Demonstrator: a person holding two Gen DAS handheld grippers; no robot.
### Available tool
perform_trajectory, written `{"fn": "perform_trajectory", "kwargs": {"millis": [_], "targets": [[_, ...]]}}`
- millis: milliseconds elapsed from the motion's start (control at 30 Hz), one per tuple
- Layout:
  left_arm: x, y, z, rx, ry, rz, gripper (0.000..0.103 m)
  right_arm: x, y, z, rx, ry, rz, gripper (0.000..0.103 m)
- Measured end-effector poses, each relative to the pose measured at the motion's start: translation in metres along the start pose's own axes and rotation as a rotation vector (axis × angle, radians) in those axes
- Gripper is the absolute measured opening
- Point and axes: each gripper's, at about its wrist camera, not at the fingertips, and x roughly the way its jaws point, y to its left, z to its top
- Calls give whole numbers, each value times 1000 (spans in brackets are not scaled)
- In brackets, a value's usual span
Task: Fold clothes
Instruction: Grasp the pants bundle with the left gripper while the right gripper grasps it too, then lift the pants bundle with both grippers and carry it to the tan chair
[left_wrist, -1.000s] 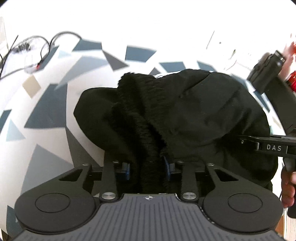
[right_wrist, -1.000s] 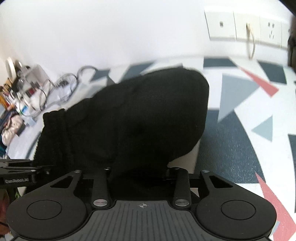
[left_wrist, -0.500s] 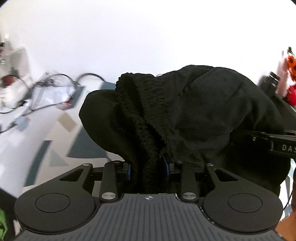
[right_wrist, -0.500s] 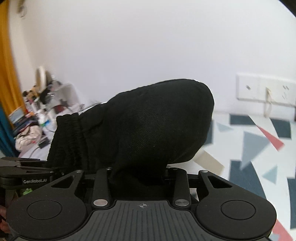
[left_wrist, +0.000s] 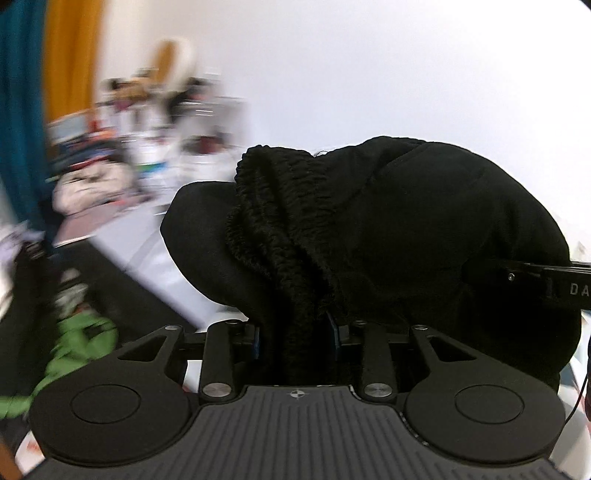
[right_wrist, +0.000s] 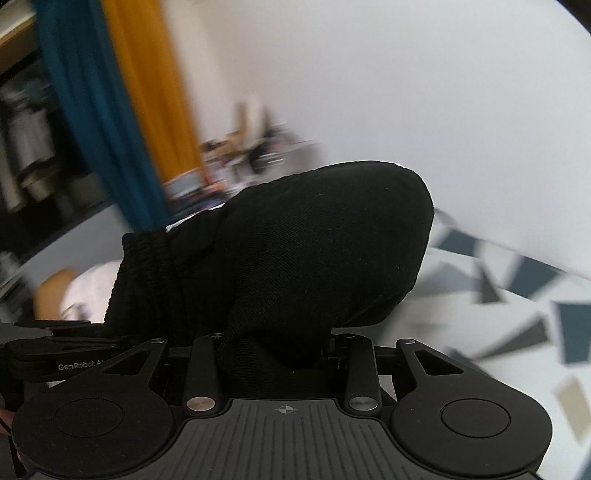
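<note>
A black garment with a ribbed elastic band hangs bunched in the air in front of both cameras. My left gripper is shut on the band, which fills the gap between its blue pads. My right gripper is shut on another fold of the same black garment; its fingertips are buried in the cloth. In the left wrist view the other gripper's black body reaches in from the right edge. In the right wrist view the left gripper's body shows at the lower left.
The patterned tabletop with grey and blue triangles lies low on the right. A white wall stands behind. Teal and orange curtains, a cluttered shelf and a green cloth lie blurred to the left.
Both grippers have lifted the black garment off the patterned table and swung left. The views now show the wall, curtains and clutter. Both grips look the same.
</note>
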Motion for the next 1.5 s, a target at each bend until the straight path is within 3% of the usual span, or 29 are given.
{"fn": "perform_trajectory", "kwargs": {"millis": [133, 367, 633, 933, 1167, 1500], "targets": [[-57, 43, -16, -105, -39, 154, 33, 39, 56, 12, -80, 58, 162, 30], [-143, 142, -54, -260, -131, 374, 33, 95, 198, 15, -222, 123, 389, 29], [-226, 268, -96, -341, -117, 554, 33, 136, 376, -27, -280, 193, 542, 30], [-276, 365, -126, -377, -110, 661, 33, 161, 525, -69, -293, 256, 633, 30], [-283, 433, -148, -469, -114, 691, 33, 205, 604, -79, -371, 290, 667, 30], [-262, 553, -144, -544, -100, 744, 33, 337, 697, -59, -428, 330, 725, 30]]}}
